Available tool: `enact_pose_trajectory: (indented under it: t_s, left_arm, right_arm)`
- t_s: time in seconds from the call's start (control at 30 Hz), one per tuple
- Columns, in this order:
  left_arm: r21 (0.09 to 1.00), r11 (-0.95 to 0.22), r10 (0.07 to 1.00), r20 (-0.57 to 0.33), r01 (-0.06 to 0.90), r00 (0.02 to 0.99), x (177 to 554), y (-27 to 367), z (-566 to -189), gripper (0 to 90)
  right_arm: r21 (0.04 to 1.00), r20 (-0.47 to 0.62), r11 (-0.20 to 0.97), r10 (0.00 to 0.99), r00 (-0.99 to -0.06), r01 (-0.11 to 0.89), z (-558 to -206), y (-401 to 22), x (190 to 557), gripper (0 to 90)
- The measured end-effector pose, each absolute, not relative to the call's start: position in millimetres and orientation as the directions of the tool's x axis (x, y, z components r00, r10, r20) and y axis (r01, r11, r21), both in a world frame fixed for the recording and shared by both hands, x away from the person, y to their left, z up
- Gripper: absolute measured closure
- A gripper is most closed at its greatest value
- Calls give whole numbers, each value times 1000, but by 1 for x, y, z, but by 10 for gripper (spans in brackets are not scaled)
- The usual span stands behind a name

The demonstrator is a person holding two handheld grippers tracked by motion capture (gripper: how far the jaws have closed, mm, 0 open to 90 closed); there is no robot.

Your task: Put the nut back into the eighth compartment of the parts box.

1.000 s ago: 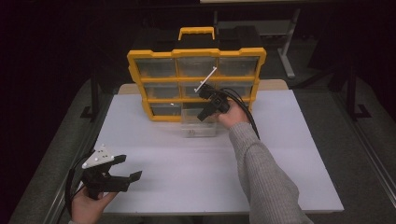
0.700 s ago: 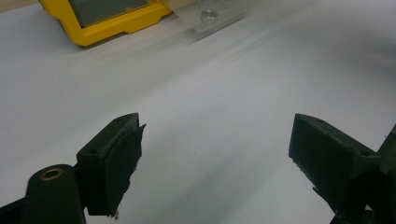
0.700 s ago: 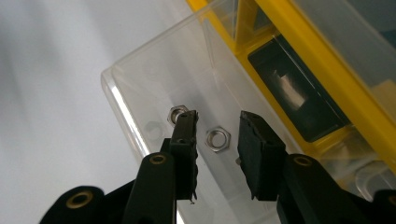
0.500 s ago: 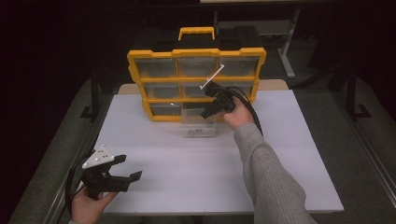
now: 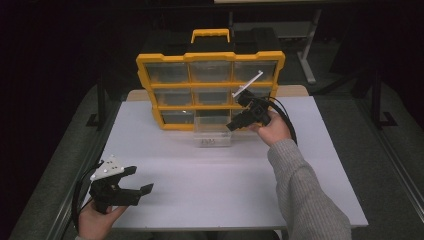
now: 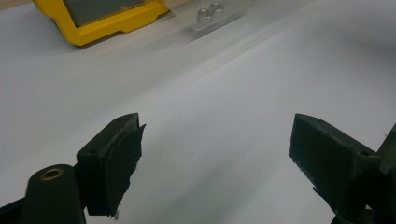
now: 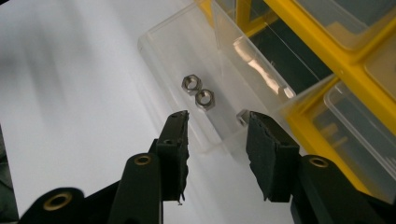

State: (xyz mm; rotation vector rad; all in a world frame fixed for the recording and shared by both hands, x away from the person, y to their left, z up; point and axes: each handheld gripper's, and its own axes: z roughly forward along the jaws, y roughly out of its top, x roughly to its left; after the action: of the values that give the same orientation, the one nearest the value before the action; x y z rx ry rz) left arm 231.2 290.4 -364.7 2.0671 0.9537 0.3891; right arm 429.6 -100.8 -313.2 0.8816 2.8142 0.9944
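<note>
With our right tongs [image 7: 217,128] just opened above the clear drawer [image 5: 213,131] pulled out beside the yellow organizer [image 5: 210,90], and left tongs [image 6: 215,154] wide open, we should descend squarely over one nut [image 7: 204,99].

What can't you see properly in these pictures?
- Third nut in the clear drawer, right gripper view: half hidden behind a jaw.
- Organizer compartments, high view: contents too small to tell.
- Organizer in the left gripper view: cut off by the top edge.
- Nuts there: blurred.
</note>
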Motion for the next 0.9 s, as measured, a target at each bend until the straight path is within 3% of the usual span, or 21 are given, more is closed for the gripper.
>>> enact_pose_trajectory:
  t_s: [0.47, 0.9]
  left_arm:
    - [783, -380, 743, -59, 493, 667, 231, 289, -366, 164]
    - [783, -380, 741, -60, 492, 669, 232, 288, -368, 163]
  right_arm:
    - [631, 174, 574, 550, -817, 521, -307, -141, 394, 499]
    - [654, 178, 534, 580, -795, 536, -325, -176, 353, 407]
